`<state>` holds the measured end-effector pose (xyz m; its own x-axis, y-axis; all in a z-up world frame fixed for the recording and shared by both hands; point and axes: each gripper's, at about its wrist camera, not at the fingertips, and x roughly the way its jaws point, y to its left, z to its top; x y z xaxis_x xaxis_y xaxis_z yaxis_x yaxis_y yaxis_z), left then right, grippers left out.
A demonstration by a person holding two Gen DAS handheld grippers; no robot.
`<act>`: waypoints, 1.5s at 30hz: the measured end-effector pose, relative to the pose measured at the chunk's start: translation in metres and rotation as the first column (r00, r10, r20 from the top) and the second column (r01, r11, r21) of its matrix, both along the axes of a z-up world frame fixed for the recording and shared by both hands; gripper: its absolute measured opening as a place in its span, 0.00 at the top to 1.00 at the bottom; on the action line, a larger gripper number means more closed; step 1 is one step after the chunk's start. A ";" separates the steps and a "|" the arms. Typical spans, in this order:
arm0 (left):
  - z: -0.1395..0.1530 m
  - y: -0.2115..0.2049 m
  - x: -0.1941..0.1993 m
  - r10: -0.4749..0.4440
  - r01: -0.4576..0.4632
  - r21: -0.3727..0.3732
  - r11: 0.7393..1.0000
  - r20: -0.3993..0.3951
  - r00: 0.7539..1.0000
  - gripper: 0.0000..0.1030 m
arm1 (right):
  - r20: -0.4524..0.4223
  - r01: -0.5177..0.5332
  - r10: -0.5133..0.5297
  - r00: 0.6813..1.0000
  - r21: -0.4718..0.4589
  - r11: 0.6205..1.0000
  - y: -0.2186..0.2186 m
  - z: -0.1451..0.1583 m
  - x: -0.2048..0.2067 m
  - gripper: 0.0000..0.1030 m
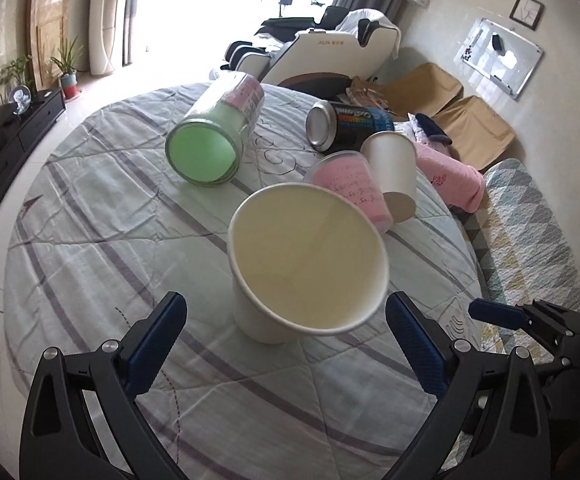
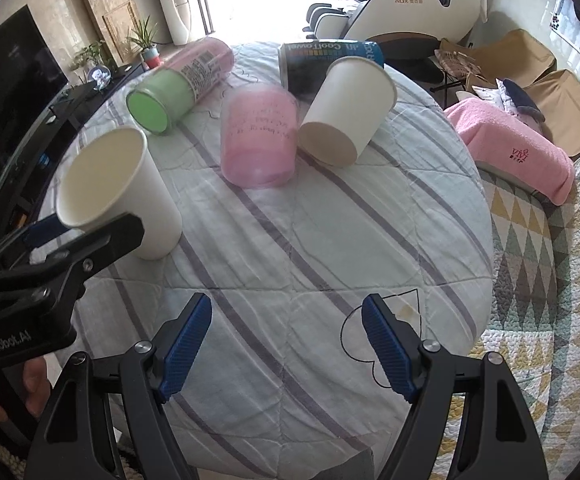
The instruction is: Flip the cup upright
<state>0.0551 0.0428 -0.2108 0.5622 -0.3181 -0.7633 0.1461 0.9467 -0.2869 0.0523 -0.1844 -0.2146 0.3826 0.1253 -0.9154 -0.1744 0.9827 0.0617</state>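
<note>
A: Left wrist view: the left gripper (image 1: pixel 285 320) gapes wide, gripping nothing; the paper cup (image 1: pixel 306 268) stands mouth-up straight ahead between its fingers.

B: Right wrist view: the right gripper (image 2: pixel 287 344) is spread, empty; the tipped cup (image 2: pixel 348 110) lies ahead, base toward it.

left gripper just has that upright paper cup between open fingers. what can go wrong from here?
1. The upright paper cup stands between the open left gripper fingers; a sideways pull-back could clip its wide rim and tip it again.
2. The cloth-covered table is wrinkled, so the cup's footing may be poor.
3. The second paper cup lies on its side touching the pink cup; grasping it with the open right gripper may nudge the pink one.
</note>
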 end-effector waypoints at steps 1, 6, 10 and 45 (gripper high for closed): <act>0.002 0.001 -0.002 0.001 -0.001 0.004 1.000 0.004 1.000 0.02 | 0.003 0.002 -0.002 1.000 0.002 1.000 0.000 0.002 0.000 0.24; 0.023 -0.001 -0.010 -0.011 0.011 0.025 1.000 0.009 1.000 0.02 | 0.023 0.013 -0.013 1.000 0.014 1.000 -0.002 0.016 -0.002 0.24; 0.046 -0.001 -0.019 -0.014 0.014 0.052 0.999 0.008 1.000 0.02 | 0.051 0.024 -0.025 0.998 0.016 1.000 -0.003 0.036 -0.007 0.24; 0.160 0.000 -0.098 -0.059 -0.022 0.221 0.975 0.354 0.933 0.01 | 0.421 0.133 -0.166 0.892 0.107 0.985 -0.025 0.141 -0.097 0.24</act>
